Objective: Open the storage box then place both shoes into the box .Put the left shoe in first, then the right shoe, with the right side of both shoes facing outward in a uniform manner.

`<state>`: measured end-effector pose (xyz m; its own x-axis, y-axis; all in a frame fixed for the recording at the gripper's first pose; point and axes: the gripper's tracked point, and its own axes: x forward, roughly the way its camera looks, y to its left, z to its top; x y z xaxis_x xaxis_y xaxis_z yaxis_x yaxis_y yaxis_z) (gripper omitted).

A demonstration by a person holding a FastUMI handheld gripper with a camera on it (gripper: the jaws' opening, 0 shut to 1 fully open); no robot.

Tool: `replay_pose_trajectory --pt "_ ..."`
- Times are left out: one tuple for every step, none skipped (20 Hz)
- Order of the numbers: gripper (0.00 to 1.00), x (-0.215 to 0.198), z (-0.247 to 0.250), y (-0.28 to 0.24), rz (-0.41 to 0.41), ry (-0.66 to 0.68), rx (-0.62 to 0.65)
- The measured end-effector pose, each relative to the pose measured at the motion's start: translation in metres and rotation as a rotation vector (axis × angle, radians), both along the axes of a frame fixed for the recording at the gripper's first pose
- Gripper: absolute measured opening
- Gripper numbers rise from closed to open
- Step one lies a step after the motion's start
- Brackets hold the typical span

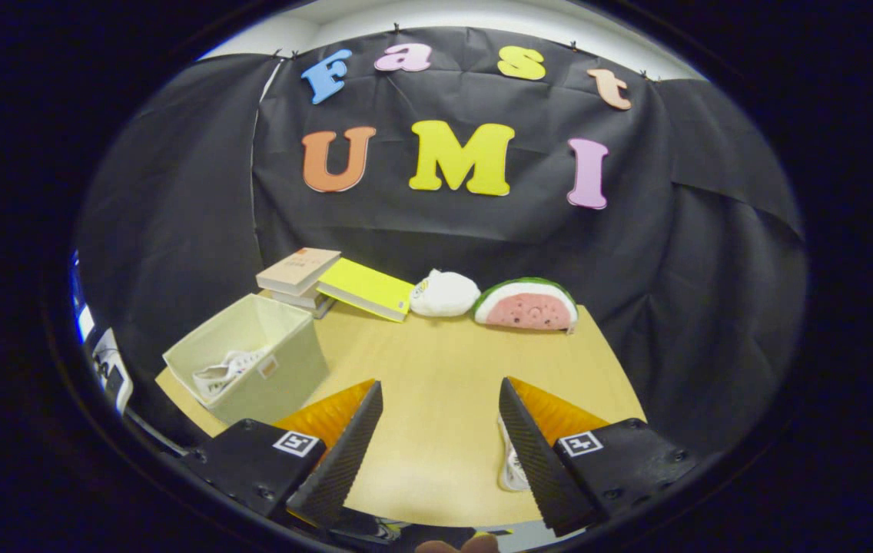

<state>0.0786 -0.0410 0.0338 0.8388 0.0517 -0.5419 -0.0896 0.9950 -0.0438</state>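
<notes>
A pale green fabric storage box (252, 361) stands open at the table's left edge, ahead and left of my left finger. One white shoe (227, 370) lies inside it. The other white shoe (512, 465) lies on the table close to me, mostly hidden behind my right finger, with only a sliver showing at that finger's inner side. My gripper (440, 399) hangs above the table, open, with bare tabletop between its fingers.
At the back of the wooden table (444, 384) sit stacked books (298, 276), a yellow book (367, 288) leaning on them, a white plush (444, 293) and a watermelon plush (527, 305). Black cloth walls close the booth behind and at both sides.
</notes>
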Motion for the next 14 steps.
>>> replay_pose_trajectory --pt "0.98 -0.003 -0.010 -0.018 -0.008 0.019 -0.017" --pt "0.98 -0.006 -0.021 -0.034 -0.012 0.045 -0.033" --pt "0.98 -0.008 -0.031 -0.050 -0.020 0.065 -0.037" --pt "0.98 -0.009 -0.045 -0.067 -0.027 0.097 -0.045" --pt "0.98 -0.008 -0.059 -0.077 -0.033 0.123 -0.050" --pt "0.98 -0.007 -0.073 -0.089 -0.038 0.154 -0.052" --pt "0.98 -0.005 -0.087 -0.099 -0.038 0.186 -0.053" --pt "0.98 -0.002 -0.099 -0.107 -0.045 0.211 -0.046" --pt "0.98 0.001 -0.111 -0.117 -0.048 0.241 -0.041" --pt "0.98 0.005 -0.118 -0.120 -0.046 0.262 -0.034" --pt "0.98 0.007 -0.128 -0.126 -0.048 0.285 -0.030" --pt "0.98 0.009 -0.138 -0.131 -0.051 0.307 -0.028" --pt "0.98 0.010 -0.147 -0.136 -0.053 0.326 -0.023" --pt "0.98 0.012 -0.156 -0.137 -0.052 0.349 -0.017"
